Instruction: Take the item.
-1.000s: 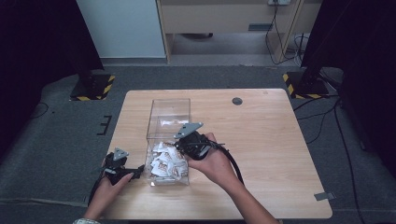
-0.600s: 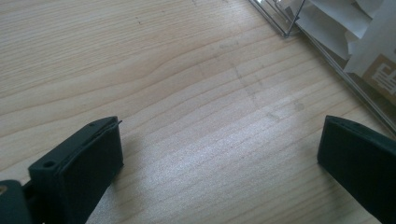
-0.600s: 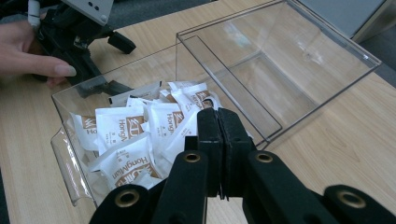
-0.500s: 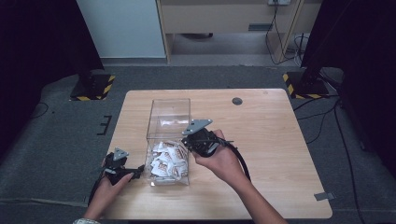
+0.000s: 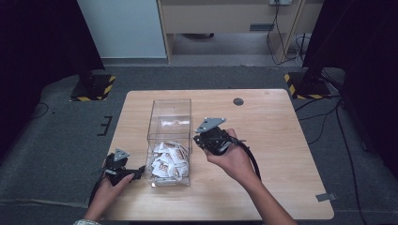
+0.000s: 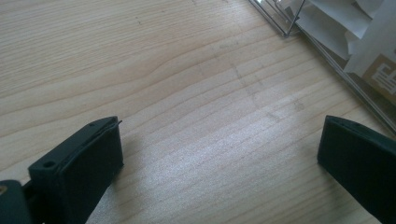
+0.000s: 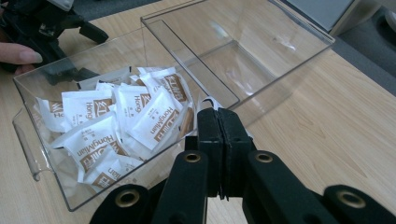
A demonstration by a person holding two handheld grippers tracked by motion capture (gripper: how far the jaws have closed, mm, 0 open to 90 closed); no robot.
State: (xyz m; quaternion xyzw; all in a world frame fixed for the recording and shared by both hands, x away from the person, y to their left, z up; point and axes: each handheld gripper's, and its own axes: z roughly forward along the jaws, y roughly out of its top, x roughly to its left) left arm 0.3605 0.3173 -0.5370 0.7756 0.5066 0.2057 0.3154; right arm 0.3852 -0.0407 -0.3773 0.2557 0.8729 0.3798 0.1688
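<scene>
- Two grippers are over a wooden surface (image 5: 281, 140) with a clear plastic box (image 5: 170, 110) standing on it, left of the middle.
- Many white and brown sachets (image 7: 135, 112) lie heaped in the end of the box nearer the person; its far end is bare.
- The left gripper (image 5: 136, 173) rests low on the surface just beside the near left corner of the box, held by the left hand (image 5: 110, 187). Its jaws stand wide apart with bare wood between them.
- The right gripper (image 7: 218, 116) is held up by the right hand (image 5: 232, 157) just right of the box. Its jaws are pressed together on a sliver of white; what it is I cannot tell.
</scene>
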